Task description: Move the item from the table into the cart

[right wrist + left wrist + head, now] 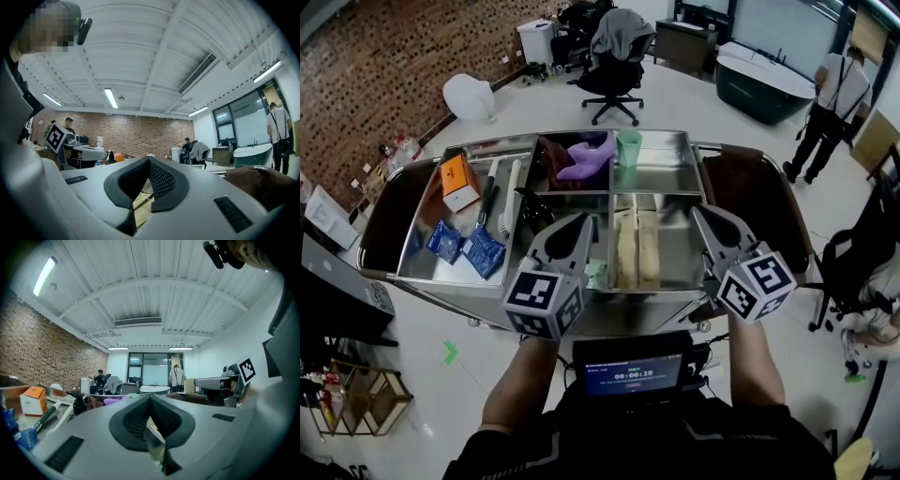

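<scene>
A steel cart [661, 180] with several compartments stands in front of me. It holds an orange box [457, 178], blue packets [483, 251], a purple item [586, 157], a green cup [628, 146] and beige blocks [637, 248]. My left gripper [584, 218] hovers over the cart's near middle with its jaws together and nothing between them; in the left gripper view [150, 397] the pads meet at the tip. Over the near right compartment, my right gripper [697, 210] is shut and empty too, and its pads [149, 160] meet above the beige blocks [140, 199].
Dark brown side shelves [394, 211] flank the cart. An office chair [614, 61] with a grey coat and a dark green tub [764, 84] stand behind it. One person stands at the back right [834, 98]; another sits at the right edge [872, 281].
</scene>
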